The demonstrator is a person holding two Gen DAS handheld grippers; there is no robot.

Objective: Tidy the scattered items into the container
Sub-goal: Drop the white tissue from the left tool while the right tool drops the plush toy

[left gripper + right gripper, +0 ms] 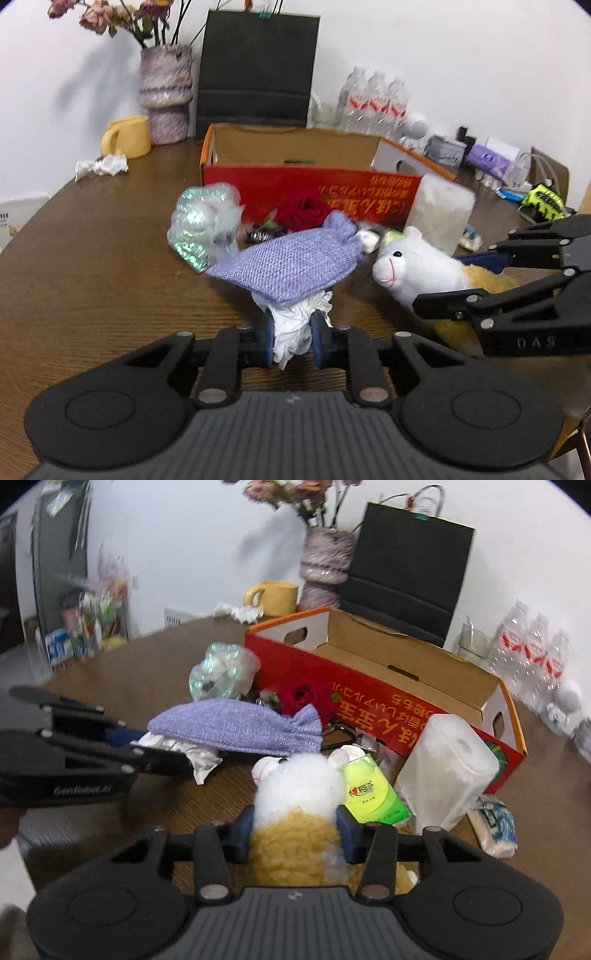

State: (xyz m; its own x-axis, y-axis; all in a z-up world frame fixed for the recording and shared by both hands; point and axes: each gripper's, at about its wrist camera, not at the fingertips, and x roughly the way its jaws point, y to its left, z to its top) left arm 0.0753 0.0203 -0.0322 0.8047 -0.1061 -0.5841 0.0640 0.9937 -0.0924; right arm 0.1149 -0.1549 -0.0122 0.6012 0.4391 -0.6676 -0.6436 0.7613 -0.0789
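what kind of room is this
Probably a home dining or living room: a wooden table against a white wall, with a vase of dried flowers, a yellow mug and bottled water.

Left wrist view: I look low along the tongs, straight at the red box, close over the counter. Right wrist view: same height, angled left toward the box's corner. Both share box, purple pouch, plush toy.

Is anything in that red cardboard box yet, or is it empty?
Seemingly empty: the red cardboard box shows only bare brown walls inside, though its floor is hidden. The plush toy and purple pouch are outside it.
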